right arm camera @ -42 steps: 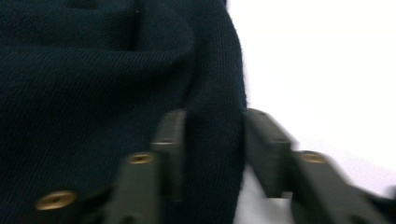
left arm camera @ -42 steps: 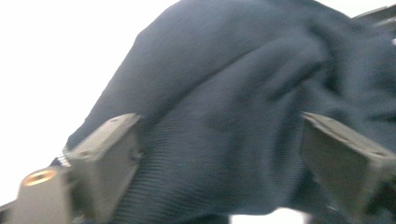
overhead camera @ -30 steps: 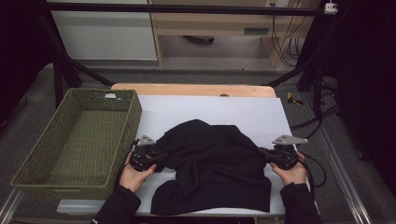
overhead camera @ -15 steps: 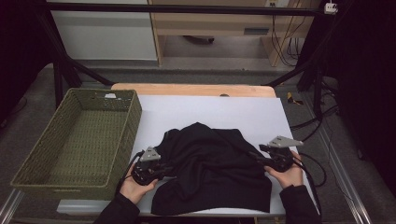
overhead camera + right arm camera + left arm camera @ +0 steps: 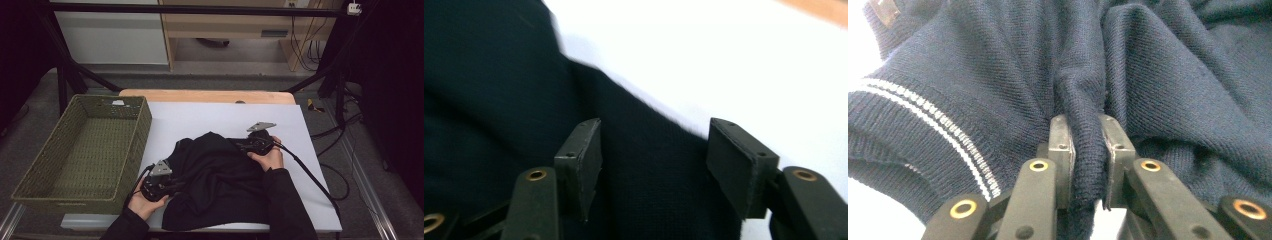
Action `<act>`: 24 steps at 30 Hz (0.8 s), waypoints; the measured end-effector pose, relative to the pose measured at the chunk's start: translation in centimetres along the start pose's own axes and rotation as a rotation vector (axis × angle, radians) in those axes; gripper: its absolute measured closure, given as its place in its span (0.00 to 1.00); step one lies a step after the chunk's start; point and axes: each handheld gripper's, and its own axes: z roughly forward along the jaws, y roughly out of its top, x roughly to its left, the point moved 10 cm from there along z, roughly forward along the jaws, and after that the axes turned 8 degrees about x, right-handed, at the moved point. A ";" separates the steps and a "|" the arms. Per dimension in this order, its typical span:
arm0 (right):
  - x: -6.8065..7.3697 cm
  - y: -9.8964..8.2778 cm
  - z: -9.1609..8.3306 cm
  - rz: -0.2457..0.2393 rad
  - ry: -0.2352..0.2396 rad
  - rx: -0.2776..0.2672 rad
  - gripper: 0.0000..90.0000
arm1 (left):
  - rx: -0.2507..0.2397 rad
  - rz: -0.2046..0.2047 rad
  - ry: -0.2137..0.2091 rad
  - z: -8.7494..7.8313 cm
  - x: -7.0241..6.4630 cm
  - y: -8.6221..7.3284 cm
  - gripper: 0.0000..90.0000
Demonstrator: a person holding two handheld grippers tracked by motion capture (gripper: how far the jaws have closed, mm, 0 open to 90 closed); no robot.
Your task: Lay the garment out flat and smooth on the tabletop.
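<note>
One dark knitted garment (image 5: 220,185) is lying crumpled, lower middle of the high view. One green woven basket (image 5: 134,131) is sitting at the left of the frame. One white sheet (image 5: 210,120) is covering one counter (image 5: 200,95), whose wood is showing as a strip at the sheet's upper edge. Two claws are working: the left claw (image 5: 172,185) at lower left, the right claw (image 5: 239,145) at center right. Two grey three-cornered plates are showing, one per claw. Two hands are coming in from the bottom edge.
</note>
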 end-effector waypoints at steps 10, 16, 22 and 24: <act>-3.0 0.4 -5.6 0.071 -0.039 -0.106 0.97 | -0.060 0.004 -0.015 -1.3 -0.2 0.9 0.87; -6.4 -0.1 -13.0 0.103 -0.120 -0.224 0.97 | -0.065 0.026 -0.037 -1.9 -1.0 1.1 0.87; -5.2 -6.4 -12.4 0.090 -0.067 -0.068 0.96 | -0.023 0.042 -0.033 -2.2 -1.6 0.2 0.86; -4.3 -9.2 -11.2 0.103 -0.009 0.030 0.96 | -0.031 0.024 -0.031 -2.4 -1.6 0.4 0.82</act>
